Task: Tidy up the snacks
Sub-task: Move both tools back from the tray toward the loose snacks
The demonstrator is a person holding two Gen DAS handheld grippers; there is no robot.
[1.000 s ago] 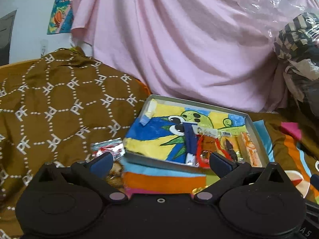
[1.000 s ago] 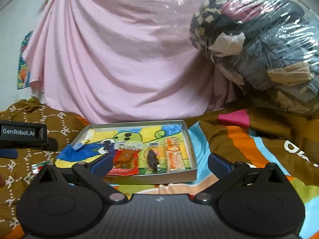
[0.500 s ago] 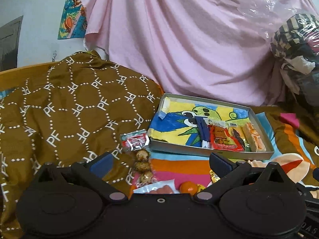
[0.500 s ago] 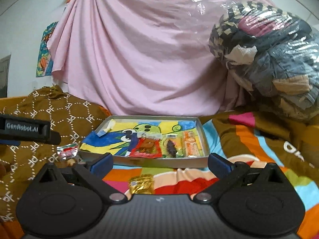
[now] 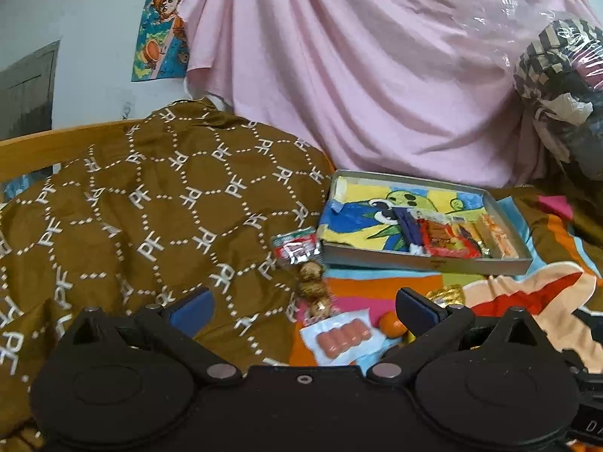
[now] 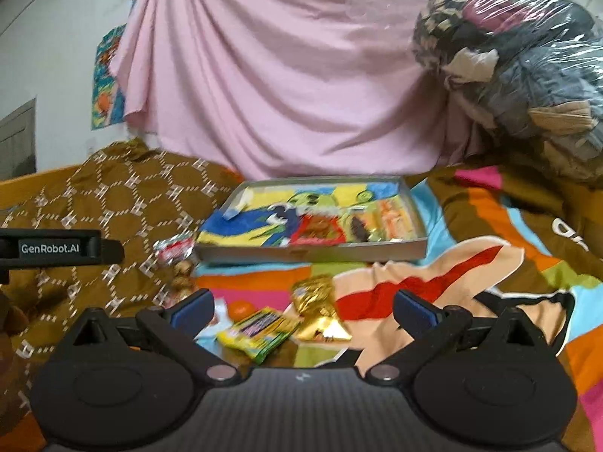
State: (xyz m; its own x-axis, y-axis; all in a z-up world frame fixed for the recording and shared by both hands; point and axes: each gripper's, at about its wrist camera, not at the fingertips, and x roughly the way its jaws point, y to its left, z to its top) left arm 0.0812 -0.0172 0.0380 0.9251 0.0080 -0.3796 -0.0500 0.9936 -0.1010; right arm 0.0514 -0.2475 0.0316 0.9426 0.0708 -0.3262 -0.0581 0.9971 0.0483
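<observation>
the white lettering "genrobot.ai" stands on the flat black bar (image 6: 56,249) that juts in from the left edge of the right wrist view, left of the grey shallow cardboard tray (image 6: 312,253). the brown draped cloth with white dotted hexagons (image 5: 158,203), left of that tray (image 5: 426,261), carries the white letters "pf" repeated inside every hexagon. at the bottom right corner of the left wrist view, a black part (image 5: 588,423) shows pale letters cut off by the edge; only "d" can be made out. print on the snack wrappers in and near the tray is too small or blurred to read.
</observation>
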